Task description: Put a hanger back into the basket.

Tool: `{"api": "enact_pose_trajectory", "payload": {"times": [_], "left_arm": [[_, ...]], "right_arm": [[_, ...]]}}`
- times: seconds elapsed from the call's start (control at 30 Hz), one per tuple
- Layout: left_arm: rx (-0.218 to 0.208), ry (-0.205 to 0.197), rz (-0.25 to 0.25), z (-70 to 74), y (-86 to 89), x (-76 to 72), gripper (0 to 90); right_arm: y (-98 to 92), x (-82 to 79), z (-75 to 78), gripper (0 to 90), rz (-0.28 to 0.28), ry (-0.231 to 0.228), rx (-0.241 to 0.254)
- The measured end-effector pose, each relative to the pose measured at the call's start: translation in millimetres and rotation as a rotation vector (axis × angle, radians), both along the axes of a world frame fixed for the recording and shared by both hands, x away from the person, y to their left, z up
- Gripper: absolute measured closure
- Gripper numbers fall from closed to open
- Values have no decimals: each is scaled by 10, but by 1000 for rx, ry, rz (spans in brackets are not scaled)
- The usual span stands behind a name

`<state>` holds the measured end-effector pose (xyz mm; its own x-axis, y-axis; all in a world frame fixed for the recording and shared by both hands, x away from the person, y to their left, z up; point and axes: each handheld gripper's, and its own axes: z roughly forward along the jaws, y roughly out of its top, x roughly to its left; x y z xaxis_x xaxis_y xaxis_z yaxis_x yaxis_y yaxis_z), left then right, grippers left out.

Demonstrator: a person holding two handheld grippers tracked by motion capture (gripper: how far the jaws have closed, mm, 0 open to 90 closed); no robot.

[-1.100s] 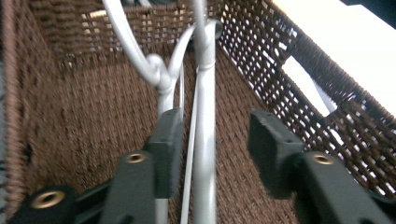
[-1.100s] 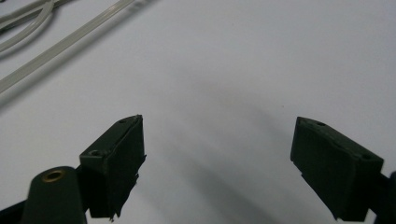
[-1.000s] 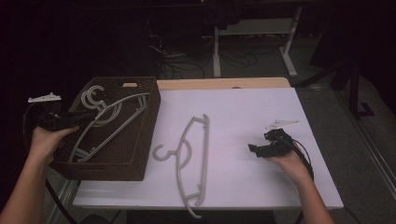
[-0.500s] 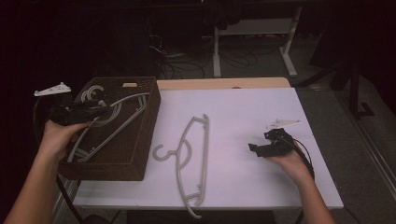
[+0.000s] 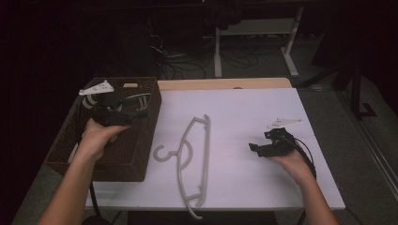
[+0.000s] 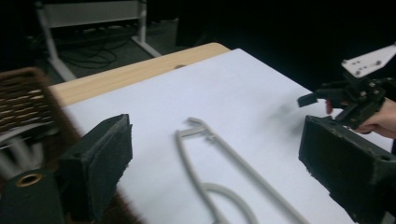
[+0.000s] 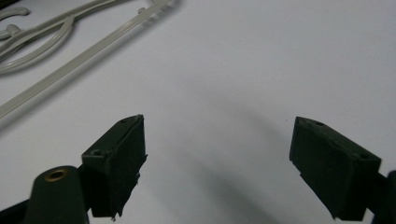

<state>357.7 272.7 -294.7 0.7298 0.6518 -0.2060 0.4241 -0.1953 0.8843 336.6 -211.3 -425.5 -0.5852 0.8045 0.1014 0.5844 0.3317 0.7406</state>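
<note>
Grey hanger [image 5: 192,159] flat on white table [image 5: 244,117], L gripper [image 5: 123,114] over wicker basket [image 5: 126,154], jaws just opening, empty, R gripper [image 5: 256,147] spread wide, nothing betw. jaws

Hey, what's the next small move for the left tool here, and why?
Probably swing the left tool from over the basket toward the grey hanger on the white table. Its jaws have just been opening and hold nothing, and that hanger lies loose, pointing at it in the left gripper view.

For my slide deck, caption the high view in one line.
Left hand-held gripper open over the basket; a grey hanger lies on the table.
</note>
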Motion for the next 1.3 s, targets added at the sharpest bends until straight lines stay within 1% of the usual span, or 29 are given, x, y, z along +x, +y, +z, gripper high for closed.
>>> {"api": "enact_pose_trajectory", "payload": {"times": [0.07,0.17,0.27,0.3,0.4,0.43,0.47,0.5,0.53,0.7,0.77,0.97,1.07,1.1,1.13,1.17,1.23,1.3], "left_arm": [[8,-2,-16,-36,-126,-12,67],[1,2,-39,-95,-302,-34,29],[9,9,-51,-164,-457,-51,0],[8,16,-62,-192,-500,-55,0],[24,23,-86,-277,-619,-76,0],[23,26,-95,-307,-651,-83,0],[23,26,-95,-307,-651,-83,0],[23,31,-104,-369,-715,-97,0],[25,33,-111,-399,-746,-101,0],[32,43,-119,-556,-865,-123,0],[32,54,-119,-624,-895,-131,0],[38,66,-97,-799,-944,-138,0],[47,72,-85,-861,-949,-124,0],[47,72,-85,-861,-949,-124,0],[46,76,-76,-904,-941,-103,0],[49,81,-71,-923,-940,-95,1],[49,83,-68,-951,-937,-88,1],[52,85,-66,-967,-940,-90,1]], "right_arm": [[6,-2,7,179,4,-2,1],[17,-1,16,180,12,-4,1],[31,-1,25,180,19,-5,1],[35,-3,28,180,21,-6,1],[47,-9,38,182,27,-9,1],[50,-10,40,183,30,-11,1],[56,-12,41,183,32,-11,3],[61,-14,43,185,34,-10,2],[67,-15,44,186,38,-9,1],[125,-14,43,192,56,-7,-2],[156,-14,45,195,63,-6,-2],[292,-29,53,210,97,-4,5],[380,-26,53,258,123,-1,8],[380,-26,53,258,123,-1,8],[451,-12,56,323,144,4,17],[477,-7,59,349,152,3,17],[552,11,66,431,169,6,29],[646,23,68,511,198,11,36]]}}
